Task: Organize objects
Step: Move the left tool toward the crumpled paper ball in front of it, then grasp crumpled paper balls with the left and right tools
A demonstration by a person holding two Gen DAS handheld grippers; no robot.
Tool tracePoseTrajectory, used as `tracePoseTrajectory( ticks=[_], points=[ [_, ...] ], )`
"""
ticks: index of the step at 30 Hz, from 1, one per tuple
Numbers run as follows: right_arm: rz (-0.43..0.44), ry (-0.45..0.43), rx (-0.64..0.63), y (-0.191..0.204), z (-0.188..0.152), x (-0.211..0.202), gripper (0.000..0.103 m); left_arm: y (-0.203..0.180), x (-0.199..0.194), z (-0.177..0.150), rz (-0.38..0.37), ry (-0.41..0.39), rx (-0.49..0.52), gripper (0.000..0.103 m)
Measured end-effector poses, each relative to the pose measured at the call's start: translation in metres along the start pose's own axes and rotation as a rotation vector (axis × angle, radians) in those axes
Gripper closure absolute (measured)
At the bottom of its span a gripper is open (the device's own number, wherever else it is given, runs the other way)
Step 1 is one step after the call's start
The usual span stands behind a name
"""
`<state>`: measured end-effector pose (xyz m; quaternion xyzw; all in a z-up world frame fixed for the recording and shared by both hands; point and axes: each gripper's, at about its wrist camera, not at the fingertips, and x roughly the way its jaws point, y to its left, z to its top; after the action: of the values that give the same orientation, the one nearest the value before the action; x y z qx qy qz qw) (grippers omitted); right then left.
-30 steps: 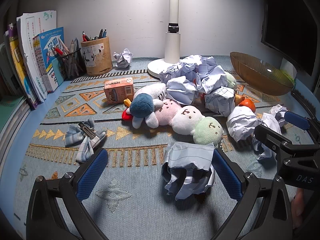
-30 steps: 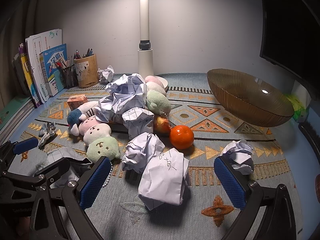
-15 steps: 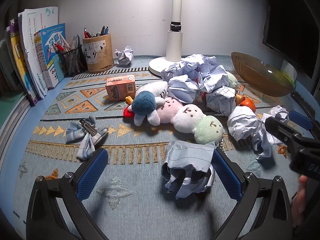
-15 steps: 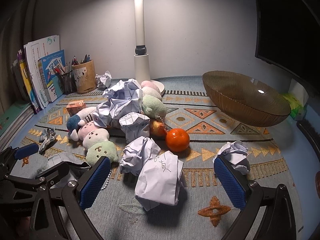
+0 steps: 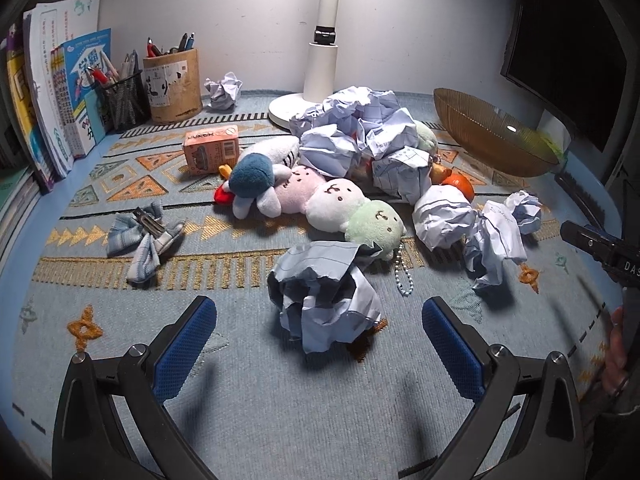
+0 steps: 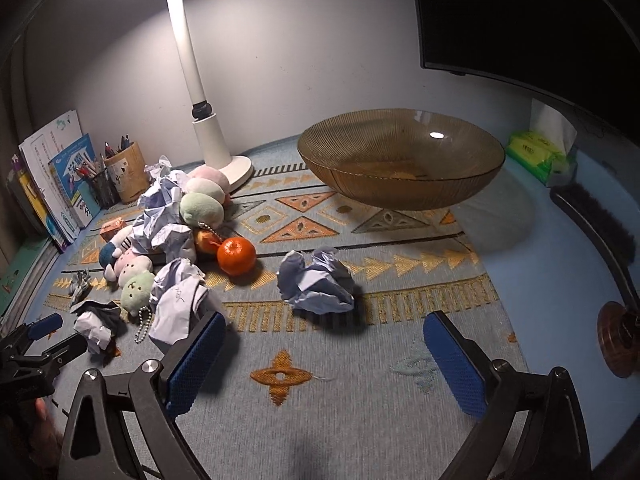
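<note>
Two pen holders stand at the back left of the table: a round bamboo-coloured cup (image 5: 173,88) with pens sticking out of it, and a black mesh holder (image 5: 122,98) crowded with pens and pencils just beside it. A wide amber ribbed bowl (image 6: 400,160) sits at the back right; whether anything lies in it is hard to tell through the tinted glass. Books (image 5: 52,96) lean upright against the left edge.

A patterned blue-grey mat (image 5: 280,380) covers the table, lit by a white lamp (image 6: 188,72) whose round base stands near the wall. A dark monitor (image 6: 528,12) hangs at the upper right, with a green tissue pack (image 6: 540,154) below it.

Crumpled paper balls are heaped in the middle over a row of small plush toys (image 5: 320,204); an orange (image 6: 236,256) lies just beside the heap, and a small orange box (image 5: 211,149) sits to its left. A checked cloth with a clip (image 5: 146,236) lies apart on the left.

The left tool (image 5: 320,344) has its blue pads spread wide, with a crumpled paper (image 5: 324,304) lying on the mat just ahead of them, touched by neither pad. The right tool (image 6: 320,356) is also spread, its jaws having just been closing a little, with nothing between them; another paper ball (image 6: 316,282) lies on the mat ahead of it. Part of a hand (image 5: 618,352) shows at the frame edge, cut off. A dark round object at the far right of the right wrist view cannot be made out.
</note>
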<state>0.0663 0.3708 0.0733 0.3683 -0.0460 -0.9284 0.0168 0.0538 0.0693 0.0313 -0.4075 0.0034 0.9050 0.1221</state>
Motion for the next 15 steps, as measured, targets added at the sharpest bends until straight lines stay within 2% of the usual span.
tracePoseTrajectory(
  ticks=[2,3,5,6,7,9,10,11,12,13,15],
  points=[
    [-0.019,0.036,-0.013,0.002,0.003,0.010,0.014,-0.001,0.007,0.003,-0.003,0.012,-0.007,0.001],
    [-0.017,0.050,-0.022,0.004,0.006,0.016,0.014,0.000,0.009,0.004,-0.008,0.017,-0.014,0.001],
    [-0.038,0.073,-0.041,0.009,0.012,0.030,0.014,0.000,0.015,0.005,-0.009,0.035,-0.020,0.008],
    [-0.055,0.084,-0.046,0.011,0.016,0.037,0.014,-0.001,0.017,0.005,-0.001,0.048,-0.019,0.023],
    [-0.061,0.100,-0.046,0.012,0.019,0.046,0.014,-0.003,0.020,0.005,0.013,0.062,-0.012,0.030],
    [-0.034,0.127,-0.028,0.011,0.024,0.060,0.015,-0.005,0.022,0.004,0.021,0.066,-0.009,0.034],
    [-0.019,0.139,-0.020,0.011,0.025,0.066,0.017,-0.005,0.022,0.004,0.017,0.063,-0.012,0.051],
    [-0.015,0.152,-0.021,0.013,0.025,0.072,0.028,-0.005,0.021,0.004,0.015,0.057,-0.020,0.058],
    [-0.015,0.167,-0.033,0.016,0.025,0.077,0.051,-0.005,0.019,0.005,0.016,0.048,-0.031,0.060],
    [-0.017,0.174,-0.053,0.019,0.024,0.080,0.050,-0.005,0.016,0.006,0.018,0.037,-0.035,0.062],
    [-0.025,0.127,-0.079,0.023,0.022,0.073,0.052,-0.010,0.007,0.009,0.023,0.001,-0.028,0.063]
  ],
)
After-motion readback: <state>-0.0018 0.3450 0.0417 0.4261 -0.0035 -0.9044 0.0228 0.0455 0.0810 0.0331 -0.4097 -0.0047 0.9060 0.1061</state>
